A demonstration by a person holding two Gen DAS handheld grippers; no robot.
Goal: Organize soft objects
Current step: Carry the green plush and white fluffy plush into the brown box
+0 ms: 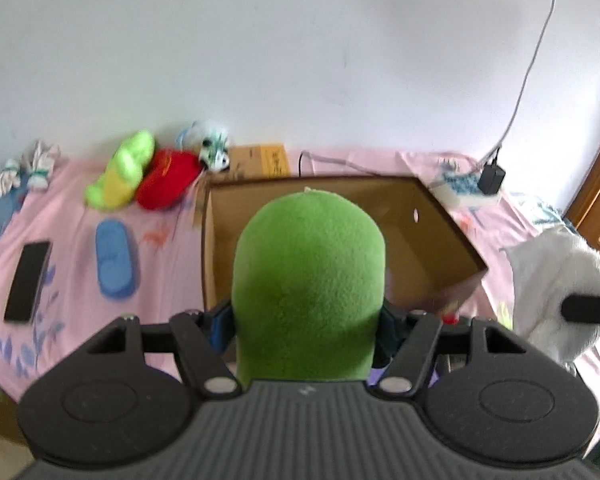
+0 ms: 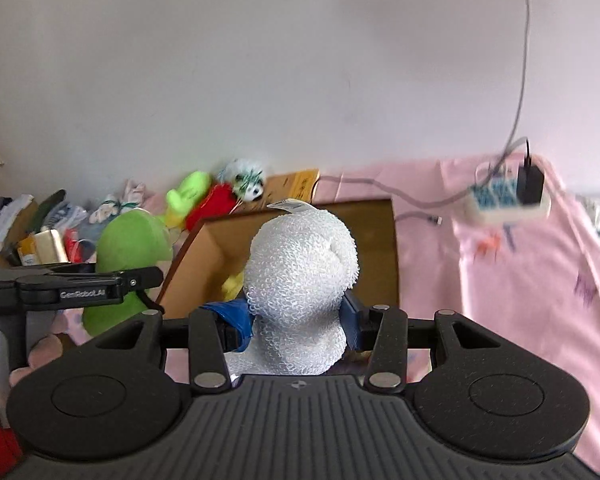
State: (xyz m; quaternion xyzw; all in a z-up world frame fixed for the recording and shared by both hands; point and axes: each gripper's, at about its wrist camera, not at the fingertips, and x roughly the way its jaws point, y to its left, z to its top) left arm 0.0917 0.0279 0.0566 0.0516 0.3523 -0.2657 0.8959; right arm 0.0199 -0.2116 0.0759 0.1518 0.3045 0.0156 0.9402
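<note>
My left gripper (image 1: 306, 320) pinches a green plush (image 1: 308, 280) at its lower body, one blue pad pressed into each flank. Its long axis runs along my fingers, the rounded end pointing away from me and up, toward the wall. It sits dead centre between the fingers, in the air in front of the open box (image 1: 440, 216), which stands on the pink sheet (image 1: 172, 264). Left of the box lie a phone (image 1: 26, 280), a blue pad (image 1: 114, 258), a lime-and-yellow toy (image 1: 120, 170) and a red toy (image 1: 168, 178).

My right gripper (image 2: 296, 320) pinches a white plush (image 2: 300, 268) at a narrowed waist, blue pads squeezing it from both sides. It stands along the fingers too, its bulbous end pointing away from me and up, above the box's near edge. A paper tag (image 2: 290, 205) sits on its top; the print is too small to read. Seen from this side, the left gripper's finger carries white lettering, roughly "GenRobot.AI". A power strip (image 2: 500, 200) with a black plug lies on the sheet to the right.
</note>
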